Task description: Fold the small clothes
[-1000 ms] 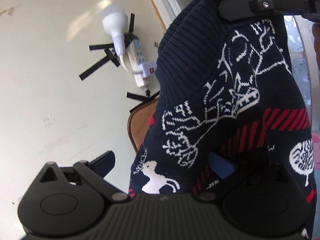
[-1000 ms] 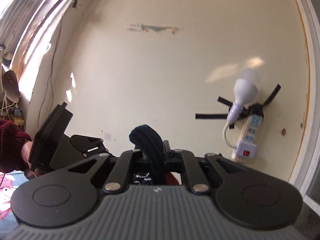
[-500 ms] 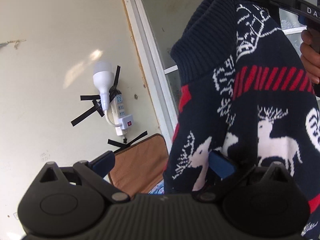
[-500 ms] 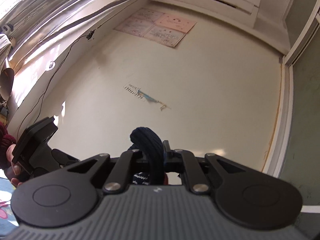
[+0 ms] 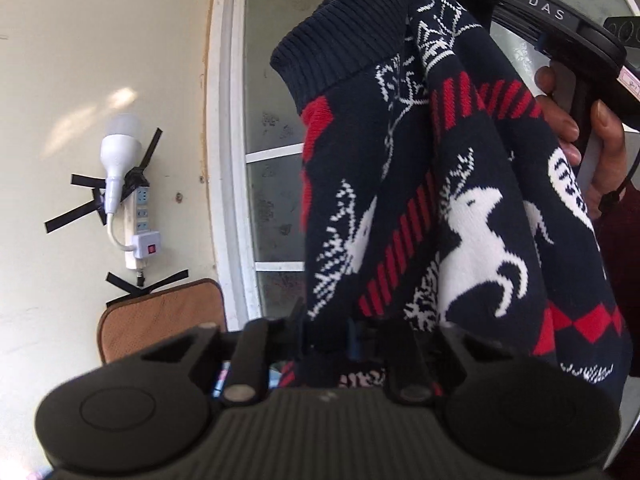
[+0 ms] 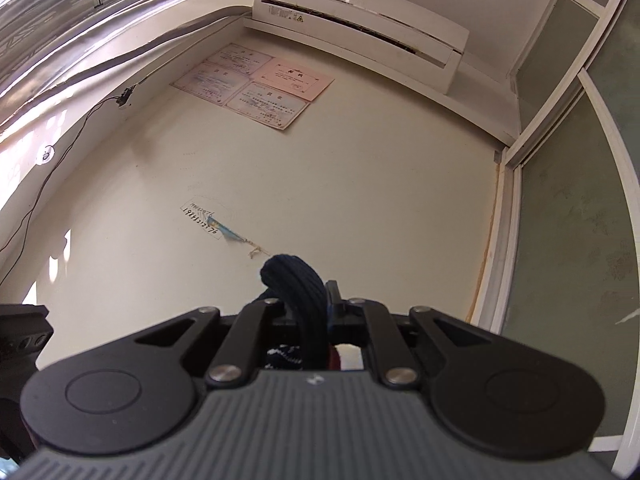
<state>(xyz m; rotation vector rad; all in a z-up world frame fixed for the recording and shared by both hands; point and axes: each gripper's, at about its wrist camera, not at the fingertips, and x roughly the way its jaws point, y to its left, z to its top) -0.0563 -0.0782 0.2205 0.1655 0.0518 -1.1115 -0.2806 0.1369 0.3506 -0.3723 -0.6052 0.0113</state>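
The sweater point(image 5: 460, 200) hangs in the air between 2 tools, clear of any surface in view. The right tool point(image 6: 316, 304) is clamped on the ribbed navy edge, a roll of which bulges above its jaws. The left tool point(image 5: 326, 332) is closing on a lower fold of the knit, which sits between its jaws.

Risks, as I judge them: the left tool may catch only a thin bite or more than 1 layer, since the cloth there is bunched in vertical pleats; spread from such a grip, the sweater would hang twisted and fold crooked. The thick rib roll in the right tool could also creep out under the garment's weight if the tools are pulled apart sharply.

The left view shows the whole hanging garment, its reindeer pattern, the person's hand point(image 5: 576, 136) on the right tool's handle, a wall bulb point(image 5: 118, 148) and a chair back point(image 5: 160, 324). The right view shows none of that drape, only the gripped rib, an air conditioner point(image 6: 360, 20) and papers point(image 6: 256, 80) on the wall.
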